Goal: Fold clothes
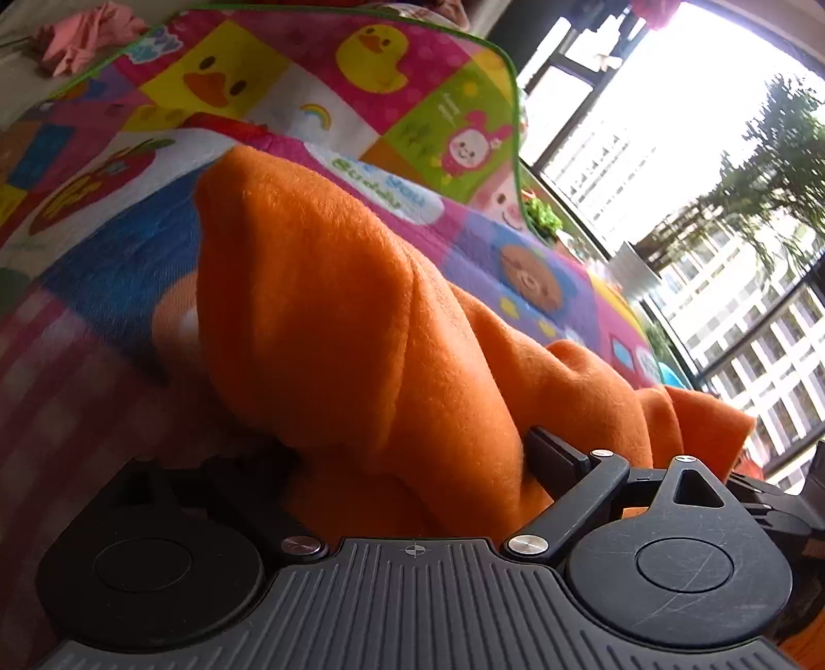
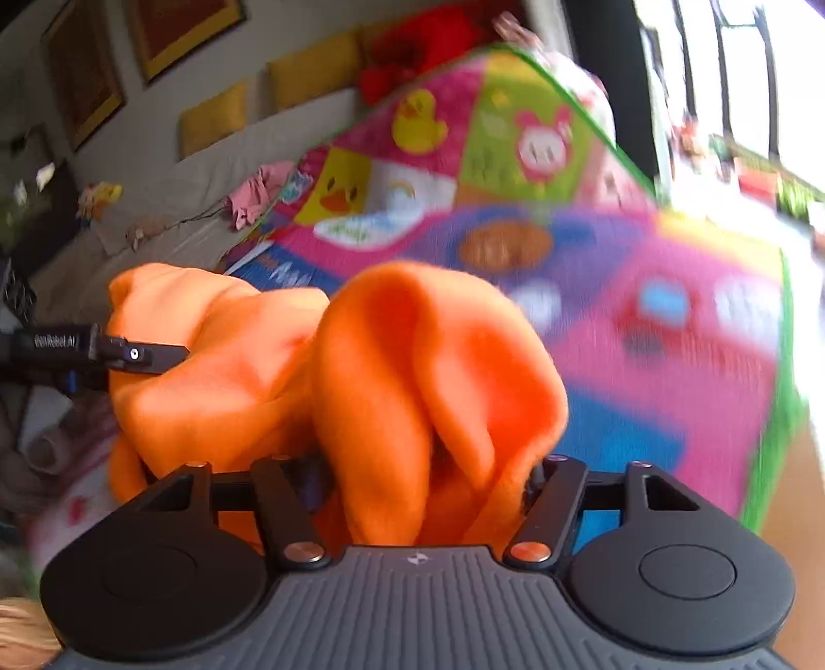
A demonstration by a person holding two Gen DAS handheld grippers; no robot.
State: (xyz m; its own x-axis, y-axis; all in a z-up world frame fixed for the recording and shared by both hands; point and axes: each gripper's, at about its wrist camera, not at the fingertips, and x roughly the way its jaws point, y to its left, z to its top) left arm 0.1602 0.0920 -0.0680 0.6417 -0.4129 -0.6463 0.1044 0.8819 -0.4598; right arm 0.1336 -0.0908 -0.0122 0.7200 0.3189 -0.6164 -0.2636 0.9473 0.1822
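Playmat [image 1: 361,77], bright patchwork with ducks and cartoon animals and a green border, fills most of both of your views and carries the work. Window [image 1: 696,154] with dark frames runs along its far side; beyond the mat's other edge lies a beige cushioned surface with a crumpled pink garment [image 1: 77,36] on it. Orange fleece garment [image 1: 335,309] sits bunched on the mat, rising in a tall rounded fold directly ahead of your left gripper [image 1: 412,453] and trailing off toward the window side. Your left jaws stand wide, with the fleece heaped between them; whether the pads press on the cloth cannot be told, since the fabric hides the fingertips. Your right gripper [image 2: 428,464] also has a loop of the same fleece pushed up between its fingers; the jaws are partly apart, and grip cannot be confirmed. Right view is motion-blurred. From the right view, one left finger [image 2: 149,355] touches the fleece's far lobe.
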